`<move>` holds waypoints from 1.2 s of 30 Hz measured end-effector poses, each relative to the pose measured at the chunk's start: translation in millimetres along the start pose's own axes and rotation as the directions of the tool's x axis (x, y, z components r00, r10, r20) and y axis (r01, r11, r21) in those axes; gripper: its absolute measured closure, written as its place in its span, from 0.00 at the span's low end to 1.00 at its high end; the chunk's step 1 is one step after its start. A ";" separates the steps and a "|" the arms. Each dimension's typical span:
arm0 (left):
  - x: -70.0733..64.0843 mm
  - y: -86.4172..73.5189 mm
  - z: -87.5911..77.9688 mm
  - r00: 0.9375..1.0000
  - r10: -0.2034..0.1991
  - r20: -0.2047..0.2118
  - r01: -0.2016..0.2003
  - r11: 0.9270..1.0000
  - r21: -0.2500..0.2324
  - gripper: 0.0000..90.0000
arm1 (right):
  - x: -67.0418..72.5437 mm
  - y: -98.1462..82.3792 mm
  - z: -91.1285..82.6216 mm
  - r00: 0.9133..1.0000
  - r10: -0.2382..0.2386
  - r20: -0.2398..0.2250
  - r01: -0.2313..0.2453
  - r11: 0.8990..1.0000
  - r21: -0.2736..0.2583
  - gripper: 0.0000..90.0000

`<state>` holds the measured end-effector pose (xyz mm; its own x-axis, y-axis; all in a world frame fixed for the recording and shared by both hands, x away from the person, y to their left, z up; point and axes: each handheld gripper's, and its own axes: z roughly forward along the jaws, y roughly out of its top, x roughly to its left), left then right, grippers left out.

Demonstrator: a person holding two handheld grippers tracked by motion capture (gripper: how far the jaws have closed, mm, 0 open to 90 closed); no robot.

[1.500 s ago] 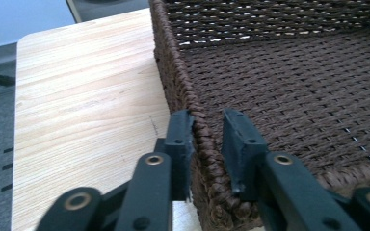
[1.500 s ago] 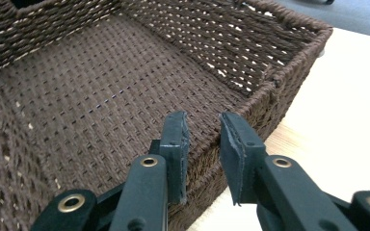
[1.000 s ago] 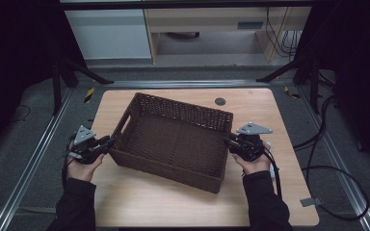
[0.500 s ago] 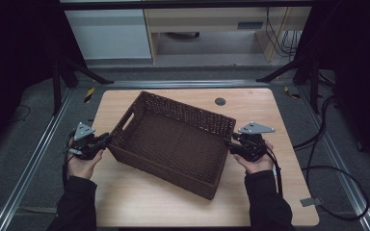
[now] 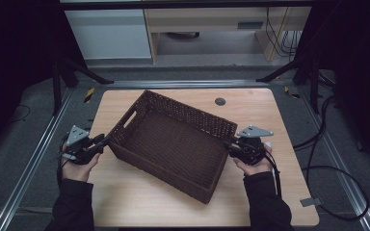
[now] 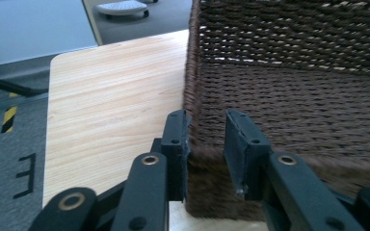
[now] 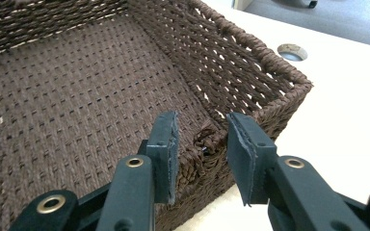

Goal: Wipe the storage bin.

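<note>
Tabletop [image 5: 135, 197] carries the wicker basket [image 5: 173, 144], skewed mid-table. Left gripper [image 6: 206, 139] has just been opening, jaws loosely straddling the near-left rim; right gripper [image 7: 201, 144] has just been closing, straddling the right rim, gap visible. Advice: clamp both walls fully before turning the basket.

A dark brown wicker basket [image 5: 173, 144] is woven from twisted cord-like fibre, rough and matt, with a thicker braided rim and small gaps in the weave where lighter strands show through. It sits on a table [image 5: 125, 197] topped in pale wood-grain laminate, smooth with a soft sheen. A round grey plastic cable cap [image 5: 220, 101] is set into the tabletop. The left gripper [image 6: 207, 144] and right gripper [image 7: 202, 149] have matt black plastic jaws with metal rivets and dull rubbery pads. The person's sleeves [image 5: 74, 207] are dark matt cloth. The floor [image 5: 24, 159] is grey, rough carpet.
</note>
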<state>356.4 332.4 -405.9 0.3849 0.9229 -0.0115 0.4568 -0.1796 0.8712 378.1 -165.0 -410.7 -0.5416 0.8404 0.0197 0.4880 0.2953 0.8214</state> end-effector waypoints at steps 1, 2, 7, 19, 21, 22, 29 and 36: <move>-1.4 0.2 -1.5 1.000 -0.005 0.008 0.005 1.000 -0.001 0.76 | 1.6 -0.5 -1.2 1.000 0.001 -0.001 -0.001 1.000 0.001 0.71; -3.2 0.3 -2.2 1.000 -0.010 0.017 0.010 1.000 0.000 0.74 | 3.4 -1.0 -2.4 1.000 0.001 -0.002 -0.001 1.000 0.002 0.71; -15.2 -2.5 6.5 0.999 0.011 0.040 -0.012 1.000 0.029 0.69 | 8.8 -1.6 -7.3 1.000 -0.011 -0.021 0.011 1.000 0.012 0.70; -12.3 -1.2 19.3 1.000 0.023 0.010 -0.023 0.999 0.035 0.64 | -7.3 5.3 3.5 0.999 -0.006 0.033 0.007 0.999 -0.043 0.57; -11.4 -0.6 22.5 1.000 0.025 0.003 -0.025 0.999 0.031 0.64 | -9.6 4.3 4.7 0.999 -0.006 0.043 0.008 0.999 -0.047 0.59; -11.3 -0.1 23.2 1.000 0.028 0.000 -0.028 0.999 0.030 0.64 | -10.2 4.1 4.5 0.999 -0.001 0.041 0.003 0.999 -0.044 0.60; -17.2 2.0 15.7 0.999 0.013 0.037 -0.013 1.000 0.010 0.60 | -8.1 0.5 3.0 0.999 0.000 0.047 0.001 1.000 -0.020 0.66; -30.9 2.1 20.6 0.998 0.031 0.056 -0.032 0.999 0.027 0.58 | -0.9 -0.7 -7.2 1.000 0.006 0.007 -0.006 1.000 0.007 0.65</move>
<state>361.9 296.5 -413.9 0.4430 0.8964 -0.0120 0.4653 -0.2185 0.8578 373.3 -169.2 -407.1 -0.5339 0.8453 0.0202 0.4960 0.2938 0.8171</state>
